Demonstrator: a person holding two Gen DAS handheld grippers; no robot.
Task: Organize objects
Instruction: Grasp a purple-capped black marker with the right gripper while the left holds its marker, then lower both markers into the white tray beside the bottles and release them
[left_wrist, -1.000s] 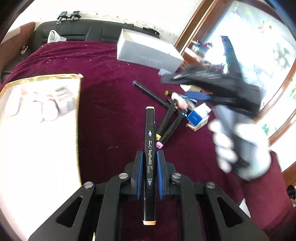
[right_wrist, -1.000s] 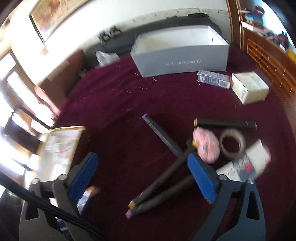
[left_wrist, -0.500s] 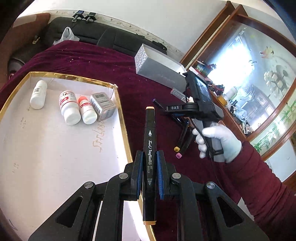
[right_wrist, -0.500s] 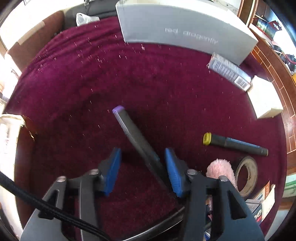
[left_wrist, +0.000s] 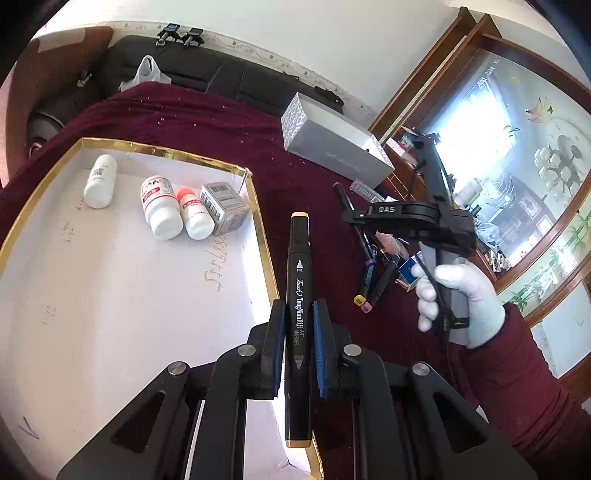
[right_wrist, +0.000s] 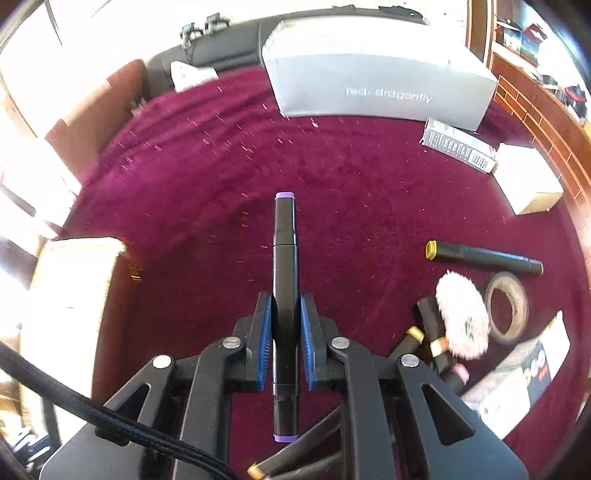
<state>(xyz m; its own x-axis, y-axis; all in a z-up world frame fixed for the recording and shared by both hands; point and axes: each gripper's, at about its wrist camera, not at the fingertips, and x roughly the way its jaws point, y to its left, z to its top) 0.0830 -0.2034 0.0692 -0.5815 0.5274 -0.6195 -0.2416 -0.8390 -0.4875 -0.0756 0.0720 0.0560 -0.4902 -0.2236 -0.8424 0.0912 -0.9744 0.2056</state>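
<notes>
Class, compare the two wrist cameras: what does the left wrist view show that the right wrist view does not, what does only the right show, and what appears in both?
Only the left wrist view shows the inside of the gold-edged tray with its white bottles, the orange-capped marker clamped in the left hand-held gripper, and the gloved right hand.

Only the right wrist view shows the tape roll, the yellow-capped marker, the beige box and the right hand-held gripper's pads closed on the purple-capped marker.

Both show the grey box and the maroon cloth.
</notes>
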